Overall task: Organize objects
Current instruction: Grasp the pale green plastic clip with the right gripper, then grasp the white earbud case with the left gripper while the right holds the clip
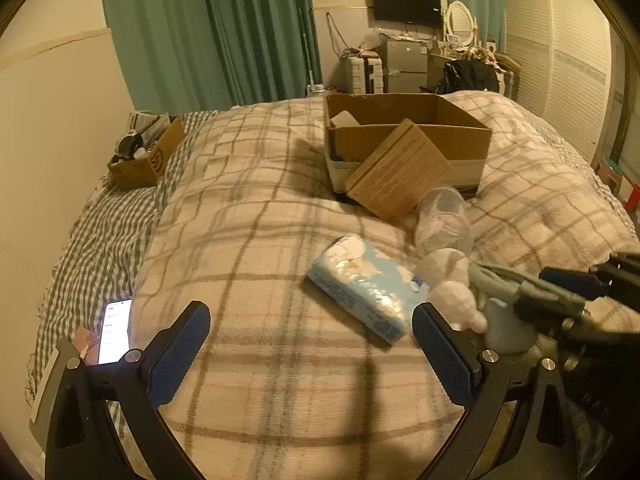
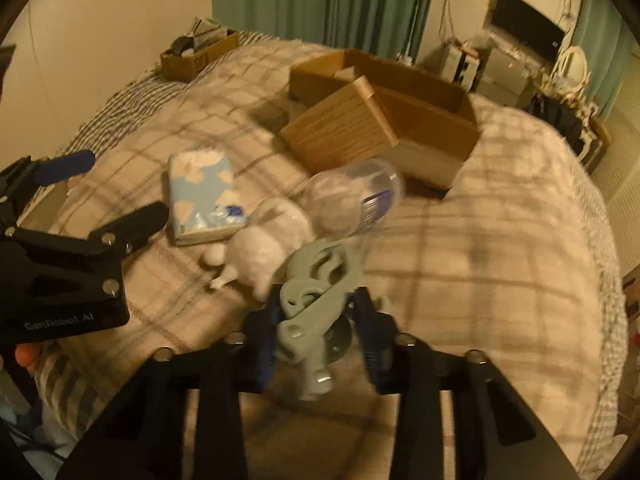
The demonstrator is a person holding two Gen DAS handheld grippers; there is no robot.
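Bedroom with green curtains, and a plaid blanket [image 1: 280, 360] over the bed serves as the work surface. Near its front edge the right gripper [image 2: 316, 332] has its blue pads closed on a grey-green plastic tool [image 2: 316, 300], some sort of clamp or cutter; motion blur keeps me from saying which. The tool lies low on the blanket, touching a white plush toy [image 2: 256, 252], with a clear plastic jar [image 2: 352, 200] just beyond and a blue tissue pack [image 2: 204, 196] to the left. Further back stands an open cardboard box [image 2: 432, 120], with a smaller brown box [image 2: 344, 128] leaning against its front.

To do this step well, I would judge that the grip should be checked before lifting: the pads sit near the tool's pivot, so it may swing or slip. Lift straight up and slowly, so the plush toy is not dragged along, then carry it clear over the jar toward the open box, most likely its place.

The left gripper [image 1: 312, 360] hovers wide open over bare blanket, holding nothing, and should stay out of the path. A lit phone [image 1: 116, 328] lies at the blanket's left edge.
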